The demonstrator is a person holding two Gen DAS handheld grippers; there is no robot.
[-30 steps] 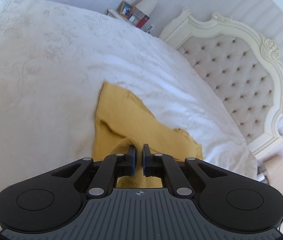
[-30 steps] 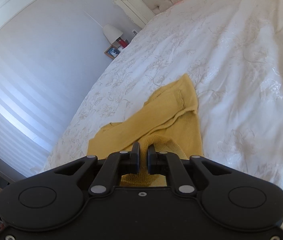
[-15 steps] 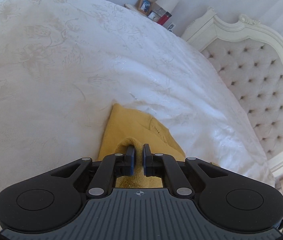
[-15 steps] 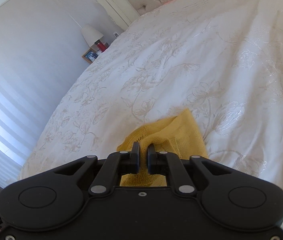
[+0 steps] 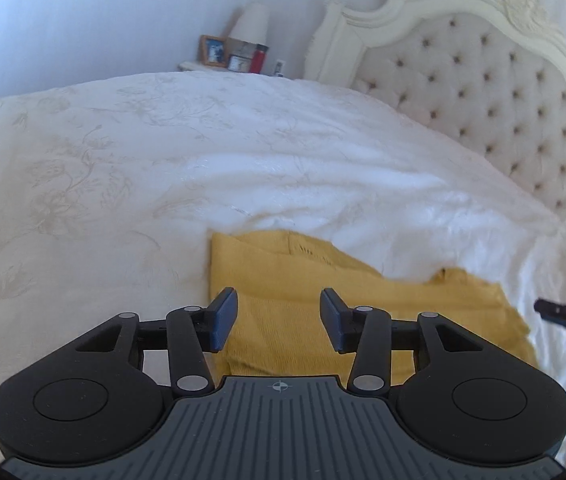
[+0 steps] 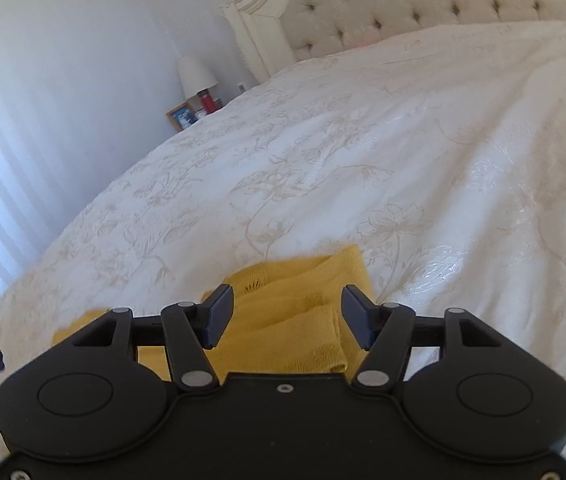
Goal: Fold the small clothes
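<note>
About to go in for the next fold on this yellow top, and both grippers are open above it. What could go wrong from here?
1. The yellow garment shows stacked, uneven folds in the right wrist view; a pinch by the right gripper may catch only the top layer and undo the fold.
2. The bedspread is soft and rumpled beside the garment; the left gripper could grab it too.

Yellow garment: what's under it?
The yellow garment lies folded on the white floral bedspread, which shows all around it. Its upper layer covers its lower folds and the bedspread directly beneath. Both tongs, left and right, are open above it.
</note>
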